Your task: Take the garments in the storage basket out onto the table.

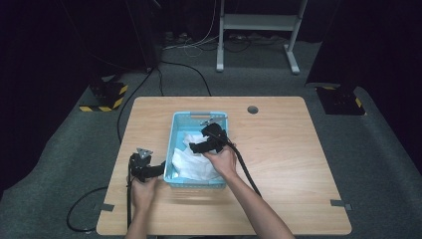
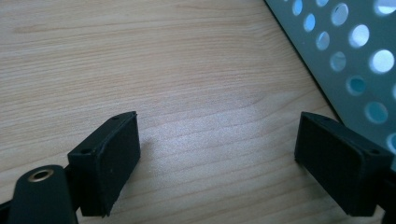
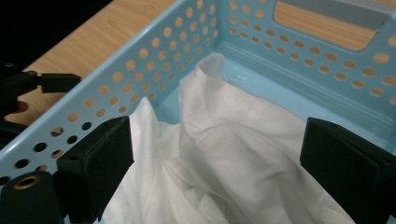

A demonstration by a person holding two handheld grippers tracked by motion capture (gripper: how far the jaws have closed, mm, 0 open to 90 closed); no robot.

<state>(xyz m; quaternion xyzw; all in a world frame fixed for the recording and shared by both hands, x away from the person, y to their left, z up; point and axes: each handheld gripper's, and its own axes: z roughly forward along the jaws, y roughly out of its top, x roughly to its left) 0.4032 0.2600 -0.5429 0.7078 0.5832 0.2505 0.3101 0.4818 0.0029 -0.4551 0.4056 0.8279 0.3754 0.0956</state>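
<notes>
Two grippers, both empty, and white cloth lying in the blue basket.
Lower left, the left gripper (image 1: 145,168) rests on the worktop (image 1: 278,149) beside the basket (image 1: 175,130), jaws wide; mid-frame, the right gripper (image 1: 205,144) hangs over the cloth (image 1: 195,164), jaws wide — likely nothing grasped yet.

text: none readable | labels/brands/numbers: none seen | signs: black-and-yellow hazard stripes (image 1: 106,102) edged floor plates, possibly unlettered | view was dim
</notes>
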